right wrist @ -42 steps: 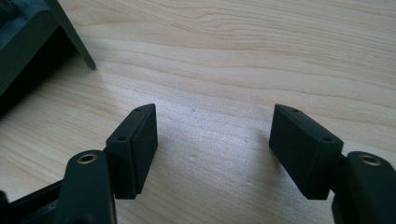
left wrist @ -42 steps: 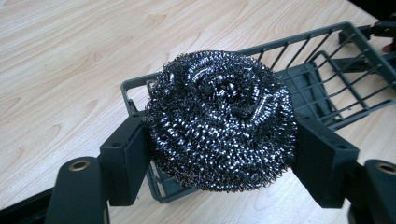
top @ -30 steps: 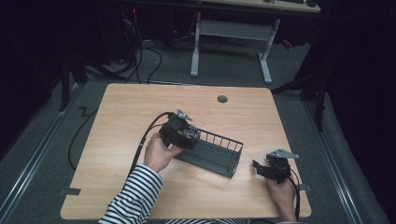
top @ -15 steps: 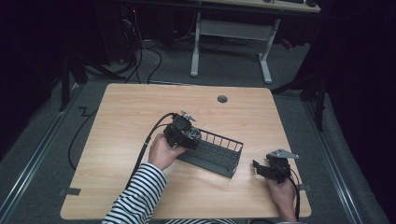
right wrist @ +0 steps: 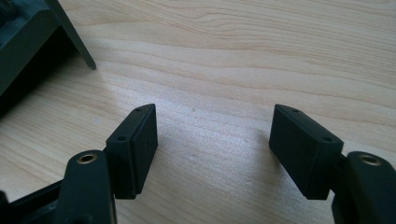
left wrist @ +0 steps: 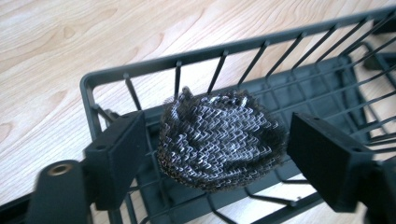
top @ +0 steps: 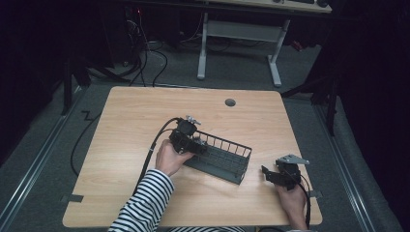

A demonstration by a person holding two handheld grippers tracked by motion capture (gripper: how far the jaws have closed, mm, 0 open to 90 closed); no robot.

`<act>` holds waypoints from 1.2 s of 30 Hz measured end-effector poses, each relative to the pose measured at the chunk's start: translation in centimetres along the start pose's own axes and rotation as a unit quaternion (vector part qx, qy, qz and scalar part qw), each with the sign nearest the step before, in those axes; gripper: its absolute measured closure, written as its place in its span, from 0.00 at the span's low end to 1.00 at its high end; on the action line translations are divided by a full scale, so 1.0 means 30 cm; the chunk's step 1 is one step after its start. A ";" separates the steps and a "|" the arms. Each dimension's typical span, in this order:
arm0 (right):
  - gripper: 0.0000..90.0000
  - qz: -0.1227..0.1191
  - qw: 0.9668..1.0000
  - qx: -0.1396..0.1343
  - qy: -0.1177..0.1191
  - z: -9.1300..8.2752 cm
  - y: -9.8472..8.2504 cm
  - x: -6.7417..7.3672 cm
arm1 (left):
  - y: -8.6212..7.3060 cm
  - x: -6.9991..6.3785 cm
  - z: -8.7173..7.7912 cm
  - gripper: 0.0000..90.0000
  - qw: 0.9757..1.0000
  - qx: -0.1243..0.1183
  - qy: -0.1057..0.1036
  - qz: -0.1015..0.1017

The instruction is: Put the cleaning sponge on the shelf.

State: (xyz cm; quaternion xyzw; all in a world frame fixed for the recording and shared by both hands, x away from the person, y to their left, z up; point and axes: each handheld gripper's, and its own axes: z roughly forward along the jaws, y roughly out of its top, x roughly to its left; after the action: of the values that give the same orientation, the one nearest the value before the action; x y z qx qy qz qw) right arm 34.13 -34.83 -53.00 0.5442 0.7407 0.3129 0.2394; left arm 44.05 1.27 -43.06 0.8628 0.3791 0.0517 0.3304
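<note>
Left tongs point(left wrist: 212, 154), moved to the black wire basket's point(left wrist: 140, 74) left end, now gape around the metal mesh scrubber point(left wrist: 219, 140), apparently released; right tongs point(right wrist: 212, 149) rest wide, empty, on the bench point(top: 135, 116).

We count one wire basket point(top: 223, 156), one metal mesh scrubber point(left wrist: 219, 136), two grippers, left point(top: 186, 137) and right point(top: 279, 175), and one table point(top: 140, 116).

A basket point(top: 223, 157) is set right of the counter's point(top: 130, 116) centre, toward the near edge; a scourer point(left wrist: 219, 137) is held in its left end.
</note>
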 end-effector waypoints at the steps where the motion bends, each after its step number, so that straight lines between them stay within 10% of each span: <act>1: 0.36 0.000 1.000 0.000 0.000 0.000 0.000 0.000 | 0.000 0.000 -0.002 0.22 1.000 -0.001 0.000 0.000; 36: 0.36 -0.001 1.000 0.000 -0.001 0.000 0.000 0.001 | -0.255 0.160 -0.306 0.23 0.992 -0.097 0.055 -0.062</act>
State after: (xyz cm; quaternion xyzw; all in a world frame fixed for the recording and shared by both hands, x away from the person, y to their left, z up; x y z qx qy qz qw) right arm 34.12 -34.81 -53.01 0.5441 0.7409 0.3121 0.2402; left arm 39.58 13.24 -41.37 0.7970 0.4431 0.1152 0.3938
